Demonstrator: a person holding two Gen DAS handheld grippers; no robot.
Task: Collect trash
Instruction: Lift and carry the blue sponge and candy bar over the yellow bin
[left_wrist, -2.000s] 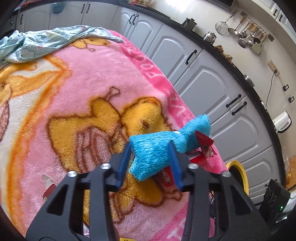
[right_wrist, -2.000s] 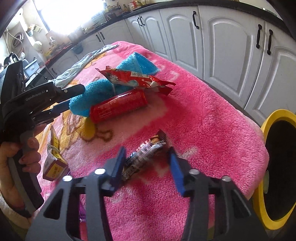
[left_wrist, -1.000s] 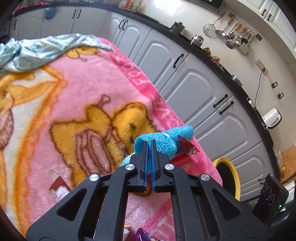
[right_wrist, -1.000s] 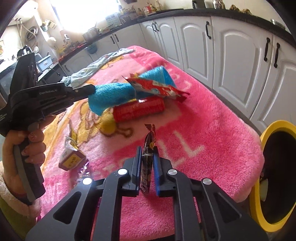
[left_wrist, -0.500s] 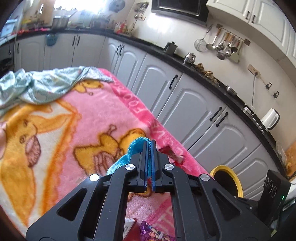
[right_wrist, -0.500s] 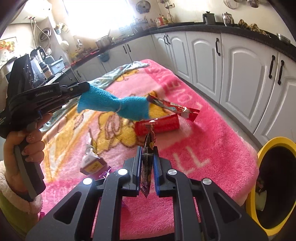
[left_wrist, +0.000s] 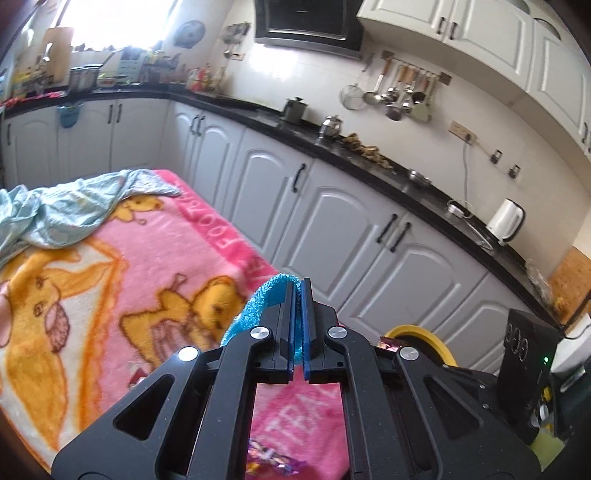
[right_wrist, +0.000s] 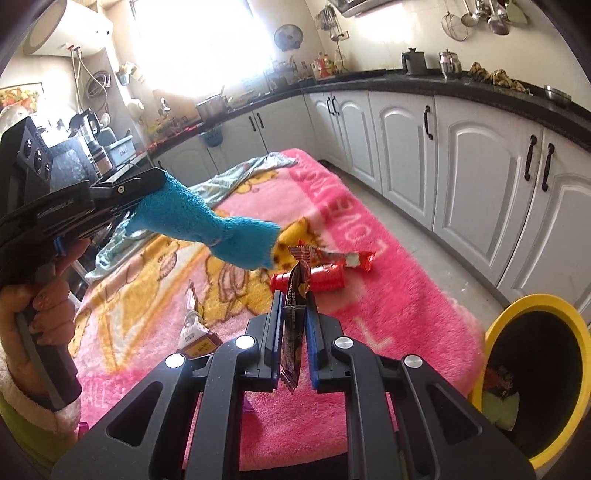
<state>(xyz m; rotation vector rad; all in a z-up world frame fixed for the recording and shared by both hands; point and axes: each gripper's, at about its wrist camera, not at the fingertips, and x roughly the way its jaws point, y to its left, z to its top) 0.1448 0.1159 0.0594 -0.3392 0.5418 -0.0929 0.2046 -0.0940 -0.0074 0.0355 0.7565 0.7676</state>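
Mid-task: right gripper (right_wrist: 293, 332) has its jaws clamped on a dark wrapper (right_wrist: 294, 314), held in the air above the blanket (right_wrist: 388, 288), with the yellow bin (right_wrist: 517, 306) at 4 o'clock already holding some scraps. Left gripper (left_wrist: 297, 321) has its jaws pinched on a blue cloth (right_wrist: 207, 225). Left on the blanket, I'd judge: red can (right_wrist: 314, 282) and red wrapper (right_wrist: 332, 256) at 12 o'clock, small carton (right_wrist: 197, 338) at 9.

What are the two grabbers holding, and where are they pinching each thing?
The left gripper pinches one end of a blue sock, which hangs free. The right gripper pinches a dark snack wrapper around its middle, on edge.
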